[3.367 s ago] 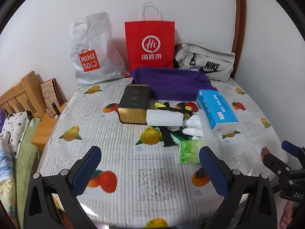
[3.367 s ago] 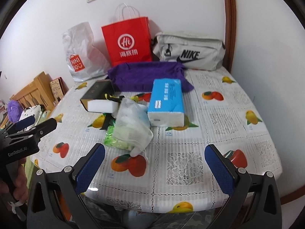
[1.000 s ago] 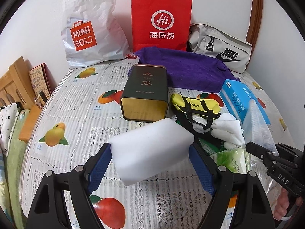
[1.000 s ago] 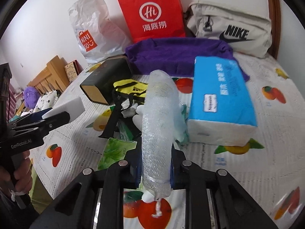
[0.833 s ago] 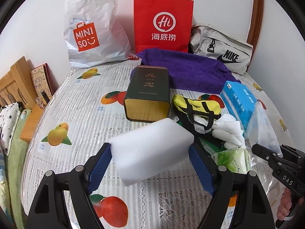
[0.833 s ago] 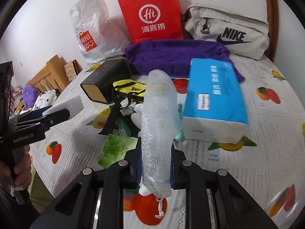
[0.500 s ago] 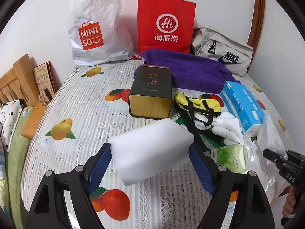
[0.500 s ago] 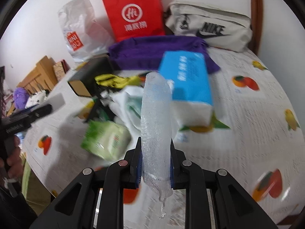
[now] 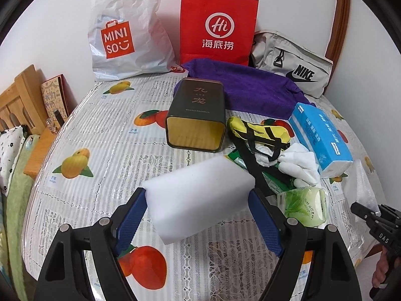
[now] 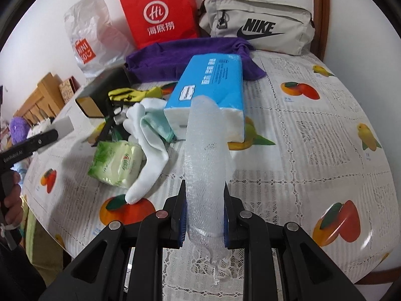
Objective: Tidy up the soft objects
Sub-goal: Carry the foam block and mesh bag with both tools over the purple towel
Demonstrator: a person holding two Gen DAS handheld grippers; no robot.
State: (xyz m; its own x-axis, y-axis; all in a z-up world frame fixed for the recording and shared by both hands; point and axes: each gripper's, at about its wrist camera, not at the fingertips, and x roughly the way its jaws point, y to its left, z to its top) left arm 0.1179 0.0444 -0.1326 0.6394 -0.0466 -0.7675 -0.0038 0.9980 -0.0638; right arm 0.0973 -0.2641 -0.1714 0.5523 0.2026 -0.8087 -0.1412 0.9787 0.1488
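My left gripper [image 9: 198,215] is shut on a white foam block [image 9: 198,195] and holds it above the table's near left part. My right gripper [image 10: 205,210] is shut on a roll of clear bubble wrap [image 10: 206,155], held upright above the table in front of the blue tissue pack [image 10: 210,87]. White socks [image 10: 147,135], a green wet-wipe pack [image 10: 117,163] and a yellow bag with black straps [image 9: 258,131] lie in a heap mid-table. A purple towel [image 9: 250,87] lies at the back.
A dark tea tin [image 9: 198,115] lies on its side. A Miniso plastic bag [image 9: 125,32], a red paper bag [image 9: 218,25] and a grey Nike pouch [image 10: 258,22] stand against the wall. The fruit-print tablecloth [image 10: 313,138] covers the round table. A wooden bed frame [image 9: 15,100] stands left.
Both grippers closed on their objects and lifted them: the left took the foam block, the right the bubble wrap. Both have since drawn back toward the near edge.
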